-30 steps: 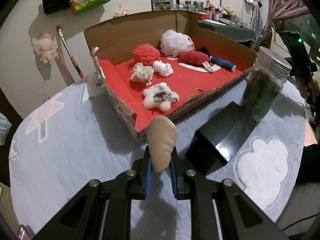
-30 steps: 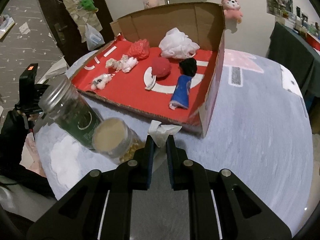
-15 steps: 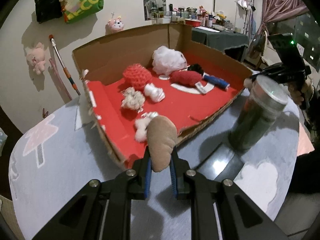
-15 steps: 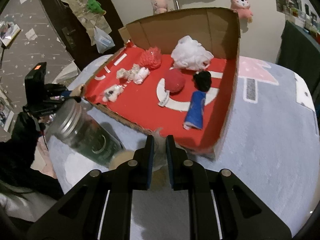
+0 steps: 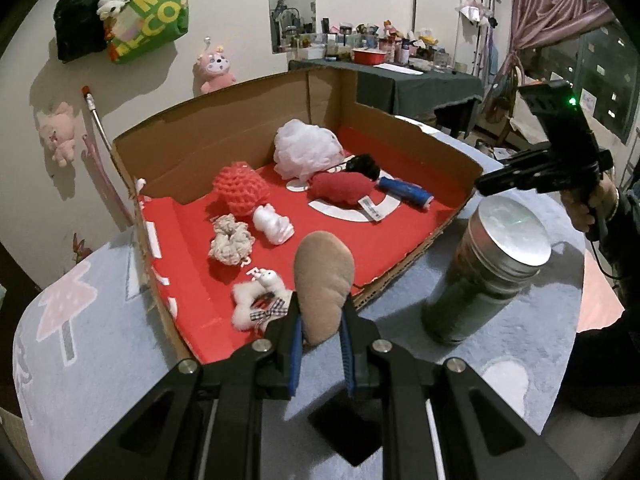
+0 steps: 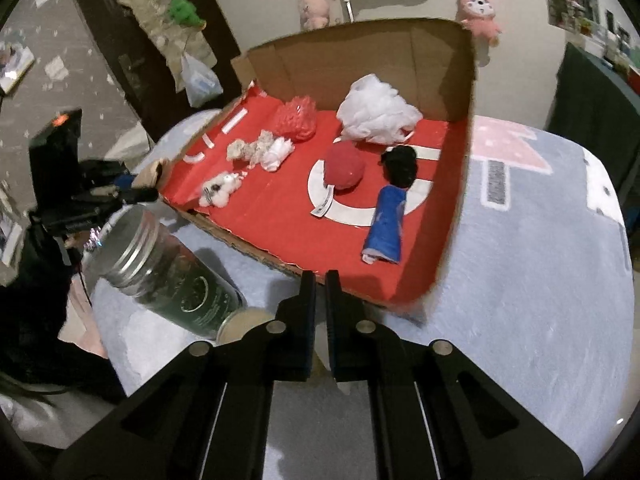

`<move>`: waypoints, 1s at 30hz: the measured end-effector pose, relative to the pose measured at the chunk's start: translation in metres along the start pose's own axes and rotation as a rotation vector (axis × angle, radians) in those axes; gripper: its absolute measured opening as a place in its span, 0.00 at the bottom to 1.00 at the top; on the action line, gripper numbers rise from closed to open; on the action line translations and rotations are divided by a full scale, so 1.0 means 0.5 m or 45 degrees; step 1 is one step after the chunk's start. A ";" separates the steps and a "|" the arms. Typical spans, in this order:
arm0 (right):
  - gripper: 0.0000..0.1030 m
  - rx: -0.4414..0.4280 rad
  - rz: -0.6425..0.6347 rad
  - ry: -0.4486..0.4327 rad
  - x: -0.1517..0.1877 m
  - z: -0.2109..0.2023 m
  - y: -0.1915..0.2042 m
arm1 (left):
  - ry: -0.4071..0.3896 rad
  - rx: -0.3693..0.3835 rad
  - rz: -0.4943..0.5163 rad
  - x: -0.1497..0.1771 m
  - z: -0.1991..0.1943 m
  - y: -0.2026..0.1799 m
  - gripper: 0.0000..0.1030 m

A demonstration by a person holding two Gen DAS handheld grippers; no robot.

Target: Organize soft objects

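On the blue-rugged counter, the left gripper, jaws clamped on a tan plush, has risen over the cardboard box. The right gripper has pinched shut, apparently empty.

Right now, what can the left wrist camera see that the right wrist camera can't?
Only the left wrist view shows the tan plush pad clearly, pinched in the left gripper, plus the green tote bag on the wall. Only the right wrist view shows the shut right gripper close up and a green plush on the dark door. Both show the cardboard box, the white mesh pouf, the blue roll and the lidded jar.
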State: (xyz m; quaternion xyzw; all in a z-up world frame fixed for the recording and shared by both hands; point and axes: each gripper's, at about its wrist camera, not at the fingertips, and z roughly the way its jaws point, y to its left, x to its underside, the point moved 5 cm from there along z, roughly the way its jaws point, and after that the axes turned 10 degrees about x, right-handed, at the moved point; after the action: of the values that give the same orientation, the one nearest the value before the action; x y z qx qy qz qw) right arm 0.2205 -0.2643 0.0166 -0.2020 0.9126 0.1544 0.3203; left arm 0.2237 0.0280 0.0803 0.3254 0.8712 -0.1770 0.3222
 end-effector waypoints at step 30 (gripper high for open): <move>0.70 -0.113 0.626 0.119 0.095 0.070 -0.105 | -0.095 -0.016 -0.242 0.158 -0.080 -0.041 0.18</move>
State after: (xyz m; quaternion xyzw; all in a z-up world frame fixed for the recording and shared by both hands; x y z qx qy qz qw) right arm 0.2293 -0.3086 -0.0485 0.0054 0.9404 0.2580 0.2215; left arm 0.1461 0.0698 0.0581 0.2325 0.8866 -0.2134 0.3381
